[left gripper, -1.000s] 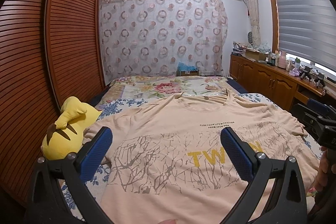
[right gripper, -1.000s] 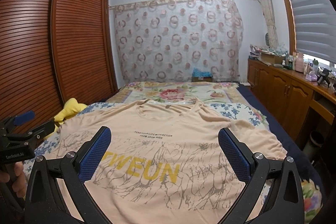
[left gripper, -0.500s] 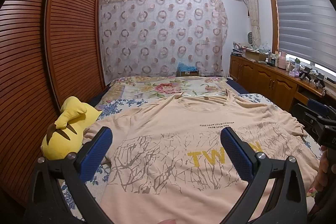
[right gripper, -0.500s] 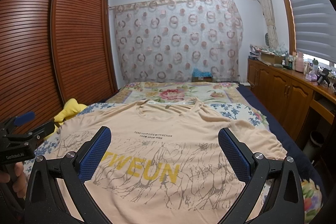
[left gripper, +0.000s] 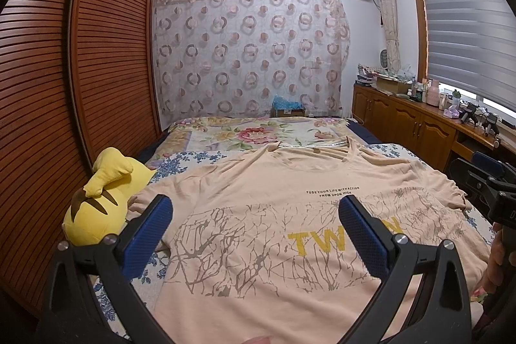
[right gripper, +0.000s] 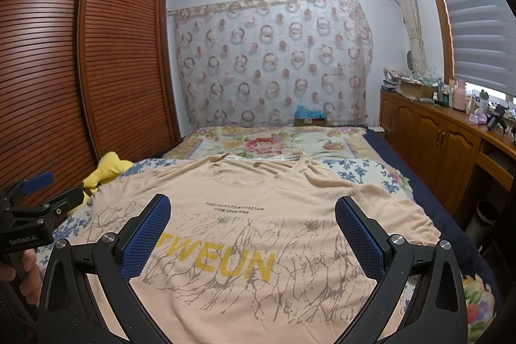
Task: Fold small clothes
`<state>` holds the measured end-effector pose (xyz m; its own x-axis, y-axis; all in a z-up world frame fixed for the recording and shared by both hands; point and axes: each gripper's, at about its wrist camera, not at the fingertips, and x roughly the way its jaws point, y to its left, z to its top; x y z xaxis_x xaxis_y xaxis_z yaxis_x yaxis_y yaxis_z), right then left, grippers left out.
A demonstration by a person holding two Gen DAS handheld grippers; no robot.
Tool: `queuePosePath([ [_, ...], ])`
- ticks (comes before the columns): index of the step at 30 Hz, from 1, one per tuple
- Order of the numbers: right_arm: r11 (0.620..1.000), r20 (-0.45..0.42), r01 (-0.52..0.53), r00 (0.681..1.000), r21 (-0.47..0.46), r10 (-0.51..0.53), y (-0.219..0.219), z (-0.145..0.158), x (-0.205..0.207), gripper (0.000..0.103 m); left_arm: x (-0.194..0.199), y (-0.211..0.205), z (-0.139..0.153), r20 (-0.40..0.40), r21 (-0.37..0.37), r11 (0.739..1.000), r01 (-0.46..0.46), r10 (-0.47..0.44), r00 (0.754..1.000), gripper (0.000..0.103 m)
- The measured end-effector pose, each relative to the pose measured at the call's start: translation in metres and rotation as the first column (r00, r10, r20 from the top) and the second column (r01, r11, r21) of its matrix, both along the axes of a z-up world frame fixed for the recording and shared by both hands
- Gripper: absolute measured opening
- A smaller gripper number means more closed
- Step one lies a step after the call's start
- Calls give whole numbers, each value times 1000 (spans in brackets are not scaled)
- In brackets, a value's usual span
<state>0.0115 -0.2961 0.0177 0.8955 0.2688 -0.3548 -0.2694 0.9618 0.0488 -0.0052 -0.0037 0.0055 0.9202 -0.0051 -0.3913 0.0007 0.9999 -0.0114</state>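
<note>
Both the left gripper and the right gripper hover level with jaws spread wide, gripping nothing.

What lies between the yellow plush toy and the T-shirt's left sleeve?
Nothing: in the left wrist view, the yellow plush toy touches the T-shirt sleeve.

Home bedroom: floral-covered bed, louvered wardrobe, seemingly toiletry-cluttered sideboard.

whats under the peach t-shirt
The t-shirt lies flat on a blue-flowered sheet that shows around its edges. Whatever is beneath its middle is covered.
</note>
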Motion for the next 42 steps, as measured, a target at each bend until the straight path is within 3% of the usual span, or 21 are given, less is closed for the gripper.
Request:
queuePosePath([
  [11, 1000, 1, -19, 1000, 1, 19, 5, 3, 3, 103, 1, 1, -1, -6, -3, 1000, 1, -1, 1000, 103],
  [25, 988, -12, -146, 989, -45, 146, 43, -5, 13, 103, 15, 36, -15, -41, -18, 1000, -7, 7, 999, 103],
  [36, 968, -66, -241, 970, -76, 236, 72, -18, 34, 103, 36, 77, -33, -109, 6, 1000, -8, 9, 994, 103],
  [42, 950, -158, -303, 944, -70, 289, 86, -37, 54, 103, 50, 95, -49, -164, 36, 999, 5, 1, 986, 103],
])
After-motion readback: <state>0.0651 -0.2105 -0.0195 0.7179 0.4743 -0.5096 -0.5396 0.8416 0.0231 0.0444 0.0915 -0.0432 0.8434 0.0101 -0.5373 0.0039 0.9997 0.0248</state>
